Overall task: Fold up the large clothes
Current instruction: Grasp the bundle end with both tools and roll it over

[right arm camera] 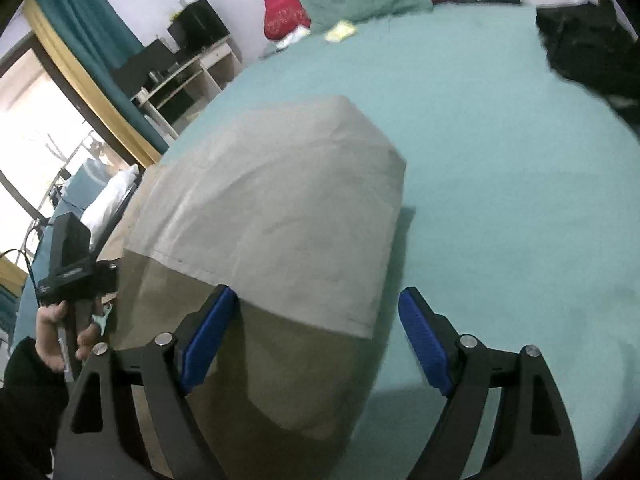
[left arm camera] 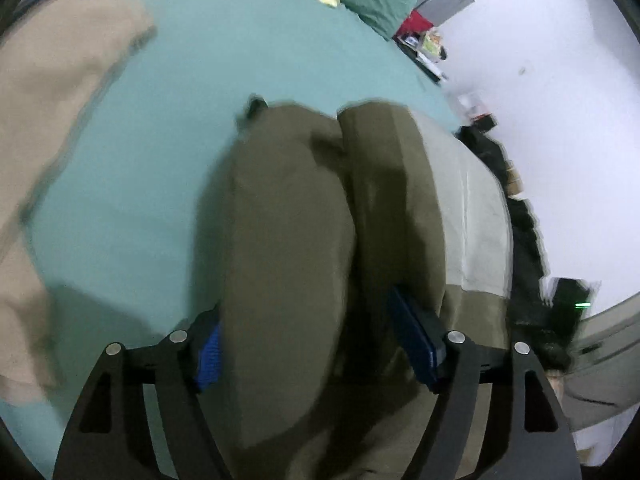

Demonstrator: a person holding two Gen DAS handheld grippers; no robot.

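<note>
Both my tongs gape over the folded garment on the bed.
My left tongs point(left arm camera: 316, 344) and right tongs point(right arm camera: 316, 340) stand wide, pads gripping nothing; the olive-and-beige folded garment point(right arm camera: 280, 208) lies beneath them on the teal bed point(right arm camera: 500, 160).

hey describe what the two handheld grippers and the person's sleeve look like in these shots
Both the left gripper and the right gripper have matte black, curved link arms with round silver pivot bolts and ribbed blue pads lining the jaws. In the right wrist view, a hand emerges from a black sleeve.
</note>
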